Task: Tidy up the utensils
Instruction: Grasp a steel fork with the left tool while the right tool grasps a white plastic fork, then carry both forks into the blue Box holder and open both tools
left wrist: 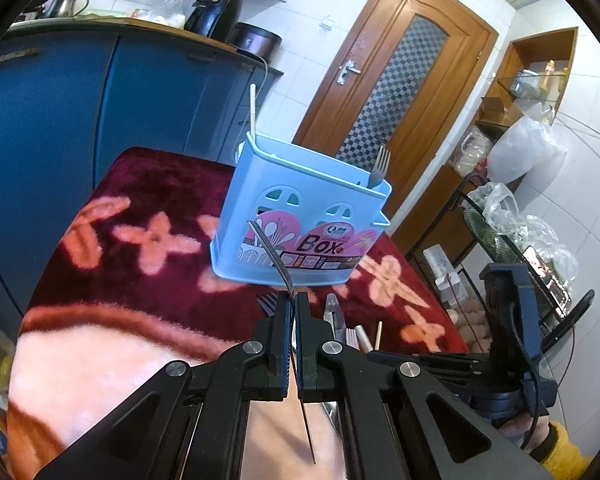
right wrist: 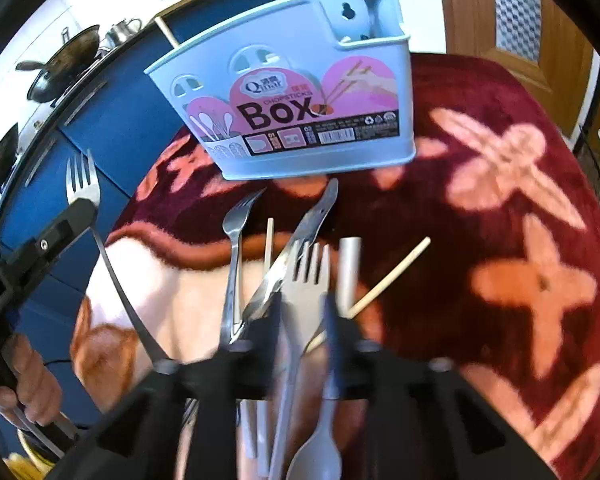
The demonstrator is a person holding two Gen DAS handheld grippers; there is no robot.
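The left gripper [left wrist: 293, 300] is held up off the table with its jaws pinched tight on a metal fork [left wrist: 272, 252], gripped edge-on at the neck; the tines curve upward in front of the blue box [left wrist: 300, 216] and the thin handle runs back down between the fingers. From the right wrist view that same fork [right wrist: 82, 184] stands tines-up out of the black finger tips, well to the left of the box, with the person's left hand [right wrist: 32, 376] wrapped round the grip below.

The right gripper [right wrist: 304, 312] sits low over the pile of cutlery, its jaws parted either side of a grey plastic fork [right wrist: 306, 280]. The fingers are smeared with blur, so I cannot tell whether they actually press on it.

The pile is hard to sort out: a steel fork [right wrist: 236, 240] lies left of it, another metal piece [right wrist: 300, 240] crosses at a slant, a wooden chopstick [right wrist: 392, 276] angles off to the right, and more grey handles are cut off under the gripper.

The box stands upright on the dark red flowered cloth [left wrist: 148, 208]. Its right end compartment holds a fork [left wrist: 380, 168], tines up, and one chopstick [left wrist: 253, 110] pokes out at the left end. The rest of its inside is out of sight
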